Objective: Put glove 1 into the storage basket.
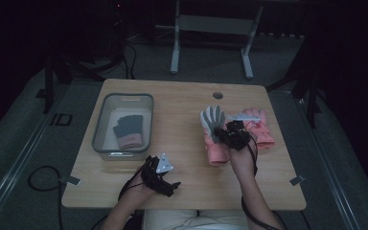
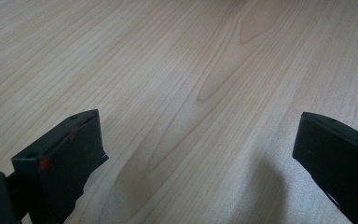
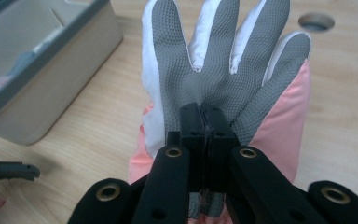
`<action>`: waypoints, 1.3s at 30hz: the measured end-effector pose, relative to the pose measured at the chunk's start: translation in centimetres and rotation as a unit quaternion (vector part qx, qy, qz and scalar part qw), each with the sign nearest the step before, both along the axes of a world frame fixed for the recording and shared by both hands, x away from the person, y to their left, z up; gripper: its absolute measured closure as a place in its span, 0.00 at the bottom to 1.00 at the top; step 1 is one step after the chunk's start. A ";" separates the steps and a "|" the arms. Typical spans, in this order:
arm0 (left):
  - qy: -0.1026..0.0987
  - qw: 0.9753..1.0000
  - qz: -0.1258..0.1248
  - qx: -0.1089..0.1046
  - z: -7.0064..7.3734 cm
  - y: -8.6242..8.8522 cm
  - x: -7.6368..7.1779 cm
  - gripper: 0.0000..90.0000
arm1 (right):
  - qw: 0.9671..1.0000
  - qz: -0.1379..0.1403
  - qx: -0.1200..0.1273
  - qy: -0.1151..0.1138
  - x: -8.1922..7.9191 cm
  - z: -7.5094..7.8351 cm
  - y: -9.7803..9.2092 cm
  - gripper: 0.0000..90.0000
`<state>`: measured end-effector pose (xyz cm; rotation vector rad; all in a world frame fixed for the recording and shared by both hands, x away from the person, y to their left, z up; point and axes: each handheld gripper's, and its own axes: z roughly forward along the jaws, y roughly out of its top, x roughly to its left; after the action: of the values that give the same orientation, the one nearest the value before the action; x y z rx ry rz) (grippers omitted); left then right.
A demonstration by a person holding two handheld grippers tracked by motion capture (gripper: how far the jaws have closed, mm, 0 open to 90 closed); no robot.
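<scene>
right tool pinches a pink and grey glove, left tool waits released

the right tool (image 1: 231,134) sits over the right half of the tabletop (image 1: 182,158), clenched on the palm of a pink glove with a grey grip palm (image 1: 214,129). in the right gripper view its two black jaws are pressed tight together on the grey fabric at the base of the fingers, and the glove (image 3: 223,74) spreads away from them, palm up, fingertips pointing to the far side. the pink cuff end trails back toward the person, under the tool. whether the glove is lifted clear of the wood or rests on it cannot be told.

just to the right of it lies a second pink glove (image 1: 260,127), touching or very nearly touching the first, flat on the tabletop.

the left tool (image 1: 162,175) rests near the front edge, left of centre, well apart from the gloves. it is released: in the left gripper view its jaws stand wide, with bare wood grain between them and nothing held.

on the left half stands a grey bin (image 1: 100,129) with a dark grey glove with a pink cuff (image 1: 128,130) lying inside it. a round cable hole (image 1: 218,95) is set in the far part of the tabletop.
</scene>
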<state>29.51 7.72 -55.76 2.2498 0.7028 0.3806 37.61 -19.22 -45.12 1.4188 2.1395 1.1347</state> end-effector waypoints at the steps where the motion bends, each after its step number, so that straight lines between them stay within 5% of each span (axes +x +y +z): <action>1: 0.000 1.000 -0.001 0.002 0.0 0.0 0.0 0.02 | 1.000 -0.009 -0.003 0.000 -0.2 -0.3 0.2 0.98; 10: 0.001 1.000 -0.004 0.002 -0.1 0.0 0.0 0.02 | 0.998 -0.050 -0.024 0.024 1.5 -4.1 2.8 0.98; 19: -0.004 1.000 -0.007 0.005 -0.2 -0.1 -0.2 0.02 | 0.996 -0.059 -0.014 0.058 4.5 -6.1 4.6 0.98; 25: 0.000 1.000 -0.010 0.001 -0.1 -0.1 -0.2 0.02 | 0.996 -0.045 -0.036 0.068 5.1 -8.0 6.0 0.98; 34: 0.000 1.000 -0.011 0.004 -0.2 -0.1 -0.2 0.02 | 0.997 -0.023 -0.043 0.068 4.7 -7.9 6.6 0.98; 39: -0.001 1.000 -0.012 0.006 -0.2 -0.1 -0.2 0.02 | 0.998 -0.016 -0.030 0.052 4.2 -6.5 6.0 0.86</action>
<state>29.32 7.60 -55.98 2.2667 0.6742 0.3763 41.80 -13.26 -51.66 1.5099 2.1928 0.9985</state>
